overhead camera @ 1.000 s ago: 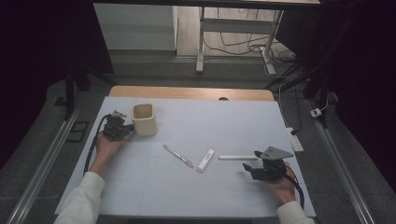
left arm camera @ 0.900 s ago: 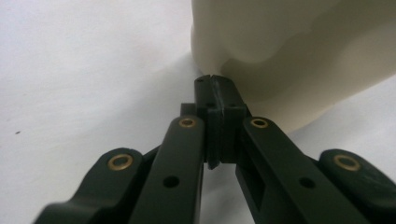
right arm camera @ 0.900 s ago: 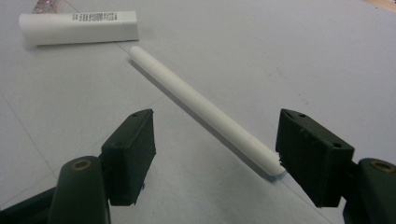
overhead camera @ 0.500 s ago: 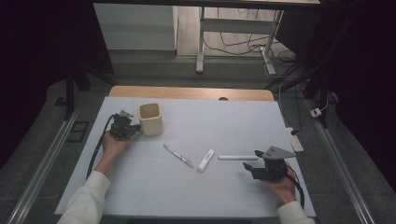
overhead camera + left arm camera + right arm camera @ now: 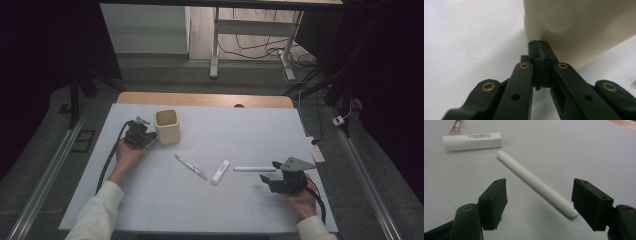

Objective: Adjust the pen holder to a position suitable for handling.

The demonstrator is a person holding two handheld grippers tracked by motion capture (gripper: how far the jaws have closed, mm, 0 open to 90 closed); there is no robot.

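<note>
The cream cup, plain and square, was stood upright, touched by the left gripper's closed fingers; the right gripper's fingers were spread wide around a white stick.

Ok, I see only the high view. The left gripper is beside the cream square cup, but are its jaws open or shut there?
Observer: Shut. In the left gripper view the left gripper has its jaws pressed together with nothing between them, and the tips are right at the lower wall of the cream square cup.
Operator: And the right gripper, has it taken the thin white stick?
Observer: No. The right gripper is open, and the thin white stick lies flat on the white table between the jaws, its near end close to one pad.
Operator: What is the short white thing beyond it?
Observer: A short white tube with small dark print along its side.
</note>
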